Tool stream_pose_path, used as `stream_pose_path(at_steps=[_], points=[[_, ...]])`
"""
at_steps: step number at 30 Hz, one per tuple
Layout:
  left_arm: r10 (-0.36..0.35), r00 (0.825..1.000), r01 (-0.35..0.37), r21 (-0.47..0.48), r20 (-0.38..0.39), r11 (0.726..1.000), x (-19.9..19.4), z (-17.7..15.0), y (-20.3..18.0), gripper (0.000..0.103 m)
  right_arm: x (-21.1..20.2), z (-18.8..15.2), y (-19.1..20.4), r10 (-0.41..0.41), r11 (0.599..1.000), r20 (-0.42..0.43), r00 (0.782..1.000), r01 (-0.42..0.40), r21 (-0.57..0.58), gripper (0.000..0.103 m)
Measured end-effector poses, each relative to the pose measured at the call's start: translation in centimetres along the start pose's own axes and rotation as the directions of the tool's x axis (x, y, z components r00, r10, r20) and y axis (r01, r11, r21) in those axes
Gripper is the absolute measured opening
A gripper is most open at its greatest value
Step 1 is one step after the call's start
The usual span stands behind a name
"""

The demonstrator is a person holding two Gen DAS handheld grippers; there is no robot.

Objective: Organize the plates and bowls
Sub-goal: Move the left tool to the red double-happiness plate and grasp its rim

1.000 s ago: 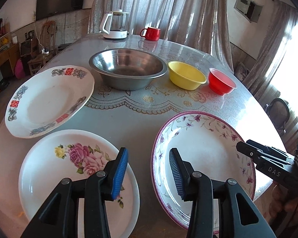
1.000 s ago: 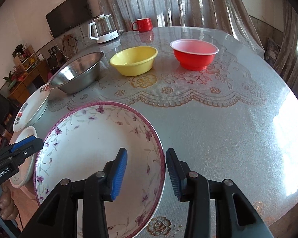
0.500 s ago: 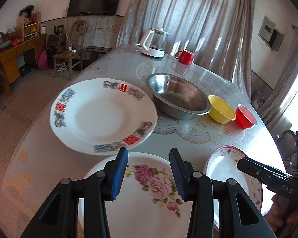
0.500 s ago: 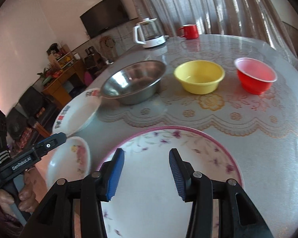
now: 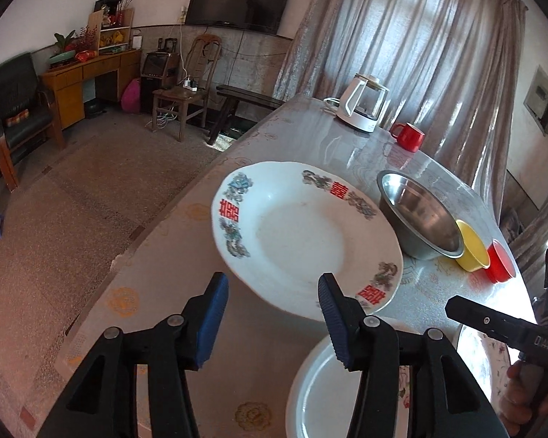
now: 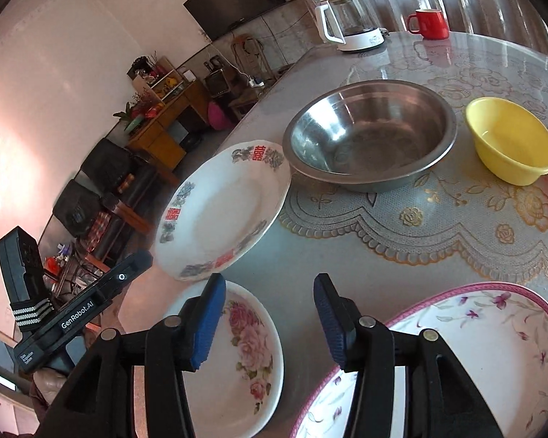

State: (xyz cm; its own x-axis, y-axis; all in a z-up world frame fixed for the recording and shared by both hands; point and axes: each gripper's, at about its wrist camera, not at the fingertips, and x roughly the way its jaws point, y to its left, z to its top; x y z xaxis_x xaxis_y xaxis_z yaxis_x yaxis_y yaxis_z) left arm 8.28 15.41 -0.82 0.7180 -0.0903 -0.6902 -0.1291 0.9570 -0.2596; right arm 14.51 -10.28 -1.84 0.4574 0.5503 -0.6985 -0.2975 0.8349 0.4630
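Both grippers, left gripper (image 5: 272, 314) and right gripper (image 6: 268, 315), hover with jaws just widened and empty; the red-character plate (image 5: 303, 233) lies at the worktop (image 5: 171, 281) left edge, best pinched by its near rim and lifted level

The tabletop (image 6: 347, 266) (glossy, lace-patterned) carries three plates: red-character (image 6: 223, 208), rose (image 6: 244, 357), purple-rimmed (image 6: 493, 346). Behind them sit a steel bowl (image 6: 369, 135), yellow bowl (image 6: 511, 142), red bowl (image 5: 500, 262), kettle (image 6: 350, 22) and mug (image 6: 429, 23).
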Motion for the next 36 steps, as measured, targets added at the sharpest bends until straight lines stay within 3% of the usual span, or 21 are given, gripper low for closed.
stream_pose_path(at_steps=[2, 5, 9, 15, 25, 30, 36], points=[[0.0, 1.0, 0.0, -0.017, 0.002, 1.0, 0.4, 0.2, 0.8, 0.057, 0.6, 0.4, 0.3, 0.0, 1.0, -0.008, 1.0, 0.0, -0.008, 0.052], [-0.009, 1.0, 0.009, -0.042, -0.006, 0.999, 1.0, 0.5, 2.0, 0.057, 1.6, 1.0, 0.7, 0.003, 1.0, -0.019, 1.0, -0.003, -0.008, 0.066], [0.011, 1.0, -0.011, -0.062, 0.002, 0.998, 1.8, 1.0, 3.2, 0.06, 2.6, 1.8, 0.7, 0.013, 1.0, -0.031, 0.999, -0.013, 0.003, 0.066], [-0.067, 0.997, 0.062, -0.101, -0.047, 0.993, 3.8, 2.5, 4.4, 0.06, 4.1, 3.2, 0.5, 0.026, 0.999, -0.05, 0.998, -0.024, 0.039, 0.066], [-0.104, 0.992, 0.098, -0.073, -0.078, 0.992, 7.3, 5.6, 4.7, 0.046, 7.2, 5.2, -0.3, 0.03, 0.995, -0.065, 0.997, -0.024, 0.094, 0.066], [-0.119, 0.986, 0.114, -0.051, -0.115, 0.992, 9.7, 6.6, 4.1, 0.043, 8.5, 5.8, 0.1, 0.029, 0.997, -0.078, 0.996, -0.024, 0.073, 0.051], [-0.088, 0.987, 0.085, -0.029, -0.137, 0.996, 11.8, 7.4, 3.2, 0.044, 10.3, 6.3, 0.5, -0.028, 0.999, -0.107, 0.994, 0.032, 0.044, 0.041]])
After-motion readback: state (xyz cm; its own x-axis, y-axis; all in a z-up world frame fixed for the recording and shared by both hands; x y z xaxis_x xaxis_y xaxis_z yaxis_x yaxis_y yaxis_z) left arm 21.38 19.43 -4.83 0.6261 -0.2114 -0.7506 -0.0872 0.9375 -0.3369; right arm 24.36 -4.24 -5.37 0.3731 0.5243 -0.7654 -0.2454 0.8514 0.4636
